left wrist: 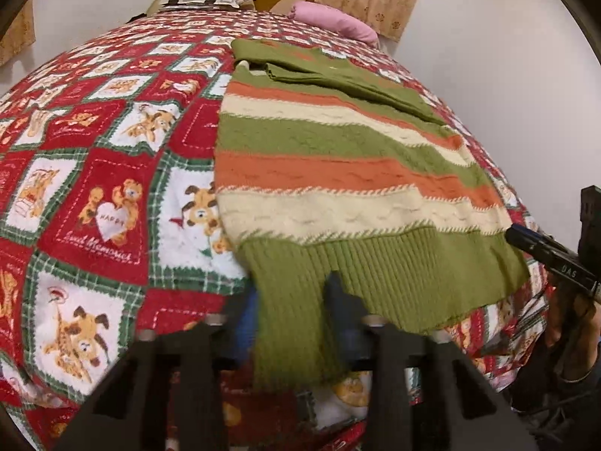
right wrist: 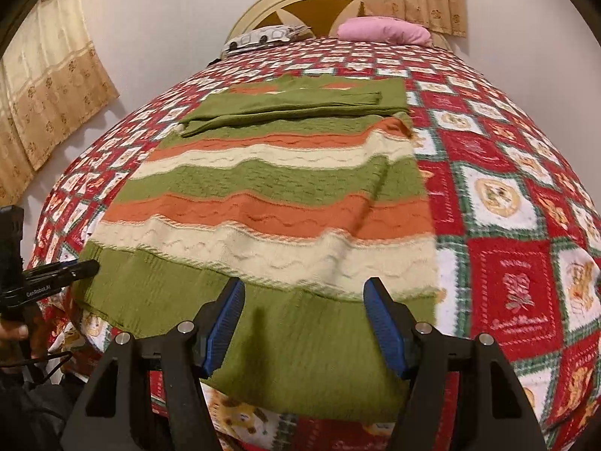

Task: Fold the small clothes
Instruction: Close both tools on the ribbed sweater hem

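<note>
Bedroom setting: a bed covered by a red, green and white patchwork blanket (right wrist: pixel 503 263) printed with cartoon dogs and hearts. At the far end stands a cream round headboard (right wrist: pixel 296 3), with a pink pillow (right wrist: pixel 387 30) and a black-and-white patterned pillow (right wrist: pixel 259 39) lying against it. Beige floral curtains (right wrist: pixel 52 105) hang on the white walls.

Task item: a striped knit sweater (right wrist: pixel 278 203) lies flat on the blanket, ribbed green hem nearest the cameras. Bands of green, orange and cream run across the body. Both green sleeves (right wrist: pixel 285 107) are folded across the chest at the far end. The near hem reaches the edge of the bed.

Left gripper (left wrist: pixel 293 323): the left-wrist view shows the ribbed hem (left wrist: pixel 293 319) running down between the two fingers, at the sweater's left hem corner. The fingers are motion-blurred; a visible gap sits between them and the cloth fills it. Whether the pads press the fabric cannot be determined.

Right gripper (right wrist: pixel 304 323): jaws spread wide. The blue ribbed pads (right wrist: pixel 225 323) stand well apart over the green hem, near its right half. Nothing is held between them; contact with the fabric below cannot be confirmed.

Cross-view: each gripper appears at the edge of the other camera's frame, beside the hem corners.
</note>
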### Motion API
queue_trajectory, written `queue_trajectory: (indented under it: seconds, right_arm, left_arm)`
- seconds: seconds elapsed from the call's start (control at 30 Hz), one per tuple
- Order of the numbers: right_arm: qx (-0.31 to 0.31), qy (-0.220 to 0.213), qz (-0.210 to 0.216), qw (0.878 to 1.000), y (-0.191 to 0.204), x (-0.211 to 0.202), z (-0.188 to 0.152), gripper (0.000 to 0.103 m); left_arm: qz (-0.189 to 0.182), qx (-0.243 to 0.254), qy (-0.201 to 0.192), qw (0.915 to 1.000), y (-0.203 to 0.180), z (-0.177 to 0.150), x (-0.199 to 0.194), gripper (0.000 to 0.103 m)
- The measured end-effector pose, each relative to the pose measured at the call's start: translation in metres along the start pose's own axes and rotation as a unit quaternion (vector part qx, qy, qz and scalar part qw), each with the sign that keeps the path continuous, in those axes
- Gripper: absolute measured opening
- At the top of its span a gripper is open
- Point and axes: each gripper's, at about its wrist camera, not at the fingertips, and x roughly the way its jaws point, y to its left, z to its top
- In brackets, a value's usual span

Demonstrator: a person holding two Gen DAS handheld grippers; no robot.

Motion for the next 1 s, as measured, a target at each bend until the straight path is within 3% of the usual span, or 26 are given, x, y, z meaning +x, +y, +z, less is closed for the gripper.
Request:
queue_trajectory:
  seconds: [0.33,0.57,0.63,0.67,0.7,0.8,1.0]
  right_arm:
    - [0.055,-0.008,-0.010,0.998,-0.035,-0.032,-0.016,0.066]
    - [0.049,0.017,-0.023,0.998,-0.038,-0.017,-0.028,0.066]
    - [0.041,0.018,-0.033,0.998,-0.036,-0.017,-0.028,0.053]
    - [0.038,0.020,-0.030,0.999,-0.035,-0.018,-0.029,0.025]
    - [0.038,0.023,-0.025,0.999,-0.035,-0.018,-0.030,0.012]
    - [0.045,0.024,0.006,0.999,-0.037,-0.021,-0.034,0.009]
    - [0.078,-0.068,0.059,0.993,-0.046,-0.073,-0.025,0.008]
  left_arm:
    - [-0.041,-0.019,-0.017,0.9988,0.006,0.002,-0.010,0.011]
    - [-0.049,-0.015,-0.017,0.9985,0.007,0.002,-0.007,0.010]
    - [-0.051,-0.022,-0.013,0.9984,0.011,0.001,-0.004,0.010]
    - [-0.054,-0.025,-0.013,0.9981,0.012,0.001,-0.004,0.010]
    - [-0.057,-0.028,-0.013,0.9979,0.013,0.000,-0.004,0.010]
    - [-0.065,-0.028,-0.018,0.9973,0.013,0.002,-0.008,0.010]
    - [-0.085,-0.025,-0.048,0.9949,0.015,0.013,-0.034,0.010]
